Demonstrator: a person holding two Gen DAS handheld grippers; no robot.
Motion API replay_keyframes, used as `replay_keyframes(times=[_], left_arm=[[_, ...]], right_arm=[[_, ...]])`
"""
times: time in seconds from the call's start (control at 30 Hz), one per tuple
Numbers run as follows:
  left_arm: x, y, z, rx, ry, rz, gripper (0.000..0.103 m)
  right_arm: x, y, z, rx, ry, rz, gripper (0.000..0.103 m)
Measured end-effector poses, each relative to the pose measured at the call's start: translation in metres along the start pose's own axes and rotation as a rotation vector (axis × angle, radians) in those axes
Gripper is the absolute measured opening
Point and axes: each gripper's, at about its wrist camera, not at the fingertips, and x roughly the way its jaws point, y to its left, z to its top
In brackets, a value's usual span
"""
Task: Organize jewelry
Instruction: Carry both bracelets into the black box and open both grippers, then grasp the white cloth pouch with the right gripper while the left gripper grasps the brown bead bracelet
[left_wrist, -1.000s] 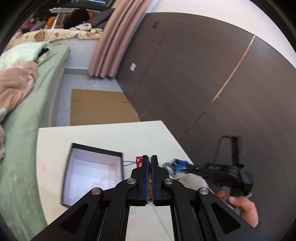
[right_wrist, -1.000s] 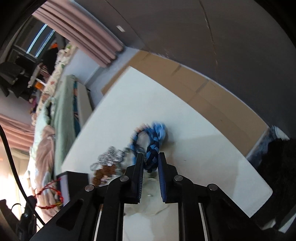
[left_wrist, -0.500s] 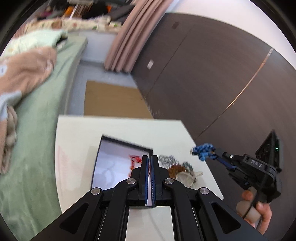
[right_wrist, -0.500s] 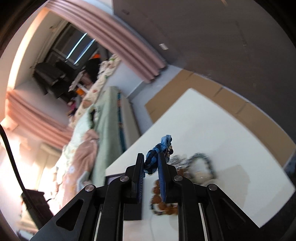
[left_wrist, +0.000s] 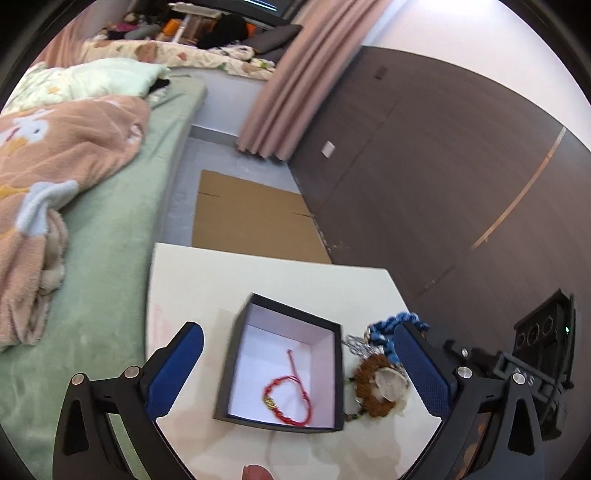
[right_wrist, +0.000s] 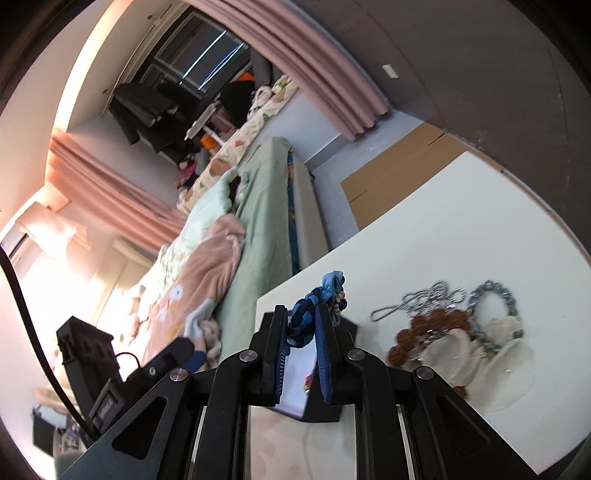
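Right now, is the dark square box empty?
Not empty. The open dark square box holds a red cord bracelet on its white floor; nothing else inside.

Both views are bright, strongly bowed by the fisheye, with black corners. In the right wrist view, warm daylight floods the left edge, washing out the curtain. Motion blur softens the bed and the table edge.
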Motion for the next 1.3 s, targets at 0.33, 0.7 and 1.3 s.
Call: replay_keyframes(times=[0.33, 0.7, 1.3], left_arm=[[-0.001, 0.016, 0.010, -0.072, -0.023, 0.012, 0.103], [0.014, -0.035, 0.002, 0.038, -0.012, -0.052, 0.103], [0.060, -0.100, -0.036, 0.207, 0.143, -0.068, 0.097]], right_arm=[[0.010, 0.007, -0.005, 0.022, 0.055, 0.066, 0.082], [-0.063, -0.040, 0.015, 0.100, -0.064, -0.098, 0.082], [-0.080, -0.113, 0.014, 0.213, 0.073, -0.325, 0.082]])
